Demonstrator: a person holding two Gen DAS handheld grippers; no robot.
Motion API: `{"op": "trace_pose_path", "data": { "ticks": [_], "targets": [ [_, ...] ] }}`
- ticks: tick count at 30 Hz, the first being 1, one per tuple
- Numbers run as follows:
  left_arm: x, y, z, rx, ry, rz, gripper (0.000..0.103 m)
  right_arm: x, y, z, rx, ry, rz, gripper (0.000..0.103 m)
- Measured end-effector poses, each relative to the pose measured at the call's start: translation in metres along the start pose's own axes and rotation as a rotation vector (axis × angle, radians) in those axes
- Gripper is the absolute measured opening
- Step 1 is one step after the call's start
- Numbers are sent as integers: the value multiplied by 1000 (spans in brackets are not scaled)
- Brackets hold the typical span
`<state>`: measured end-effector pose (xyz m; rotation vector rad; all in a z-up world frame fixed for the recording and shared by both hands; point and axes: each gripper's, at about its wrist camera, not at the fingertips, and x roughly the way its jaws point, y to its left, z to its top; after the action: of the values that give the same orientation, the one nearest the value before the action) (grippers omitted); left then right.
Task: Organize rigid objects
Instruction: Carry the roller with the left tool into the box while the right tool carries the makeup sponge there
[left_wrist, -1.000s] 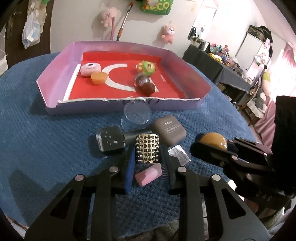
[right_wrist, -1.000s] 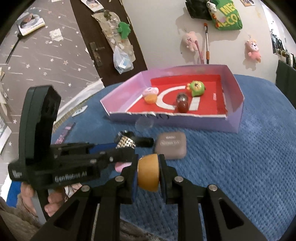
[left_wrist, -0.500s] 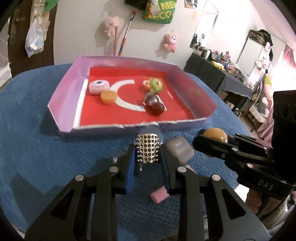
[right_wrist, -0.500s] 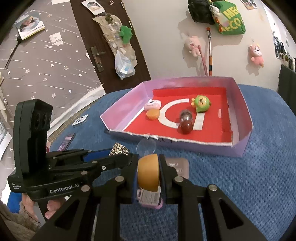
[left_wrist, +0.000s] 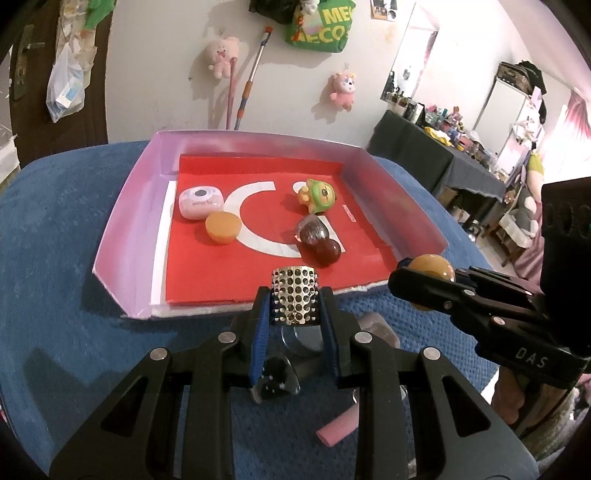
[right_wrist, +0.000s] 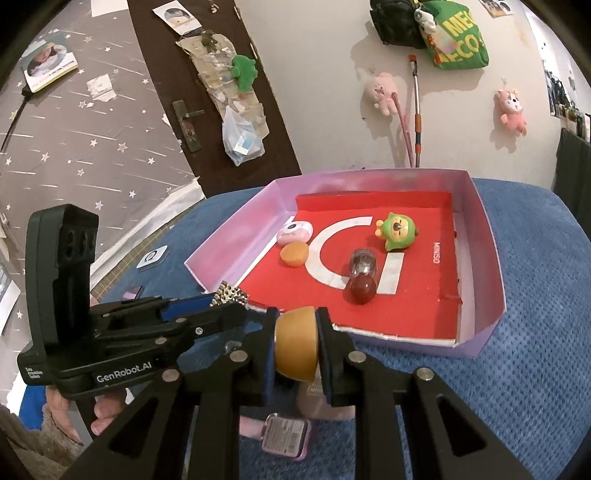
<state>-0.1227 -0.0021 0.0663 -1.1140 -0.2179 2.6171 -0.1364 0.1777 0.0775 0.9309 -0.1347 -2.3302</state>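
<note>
My left gripper (left_wrist: 294, 301) is shut on a silver studded piece (left_wrist: 294, 295) and holds it just over the near edge of the pink box (left_wrist: 122, 221). My right gripper (right_wrist: 296, 345) is shut on an orange rounded piece (right_wrist: 296, 345), held above the blue cloth just before the box's near wall; it also shows in the left wrist view (left_wrist: 430, 271). Inside the box lie a pink case (left_wrist: 200, 201), an orange cap (left_wrist: 221, 227), a green toy figure (left_wrist: 319, 194) and a dark red capsule (left_wrist: 319, 242).
On the blue cloth (left_wrist: 55, 258) below the grippers lie a black starred item (left_wrist: 275, 380), a clear round lid (left_wrist: 303, 338), a pink block (left_wrist: 338, 430), a taupe case (right_wrist: 325, 406) and a small pink bottle (right_wrist: 284, 439). A dark table stands at the right (left_wrist: 443, 162).
Both grippers have moved forward and up toward the box with their pieces. The left one lifted the studded piece off the cloth to the box's near edge.
</note>
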Motion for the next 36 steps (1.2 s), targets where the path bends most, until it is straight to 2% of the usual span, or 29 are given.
{"op": "trace_pose_path", "data": {
  "ticks": [9,17,28,36],
  "targets": [
    [13,9,20,-8,15,-5,24,15,-11,19,28,19,9,21],
    [41,17,28,-13,80,-7,24,40,-24,34,61,69,9,21],
    [67,34,32,-32,138,34,24,84,-38,34,111,166,58,21],
    [82,44,32,-50,168,54,24,110,-39,33,120,209,62,21]
  ]
}}
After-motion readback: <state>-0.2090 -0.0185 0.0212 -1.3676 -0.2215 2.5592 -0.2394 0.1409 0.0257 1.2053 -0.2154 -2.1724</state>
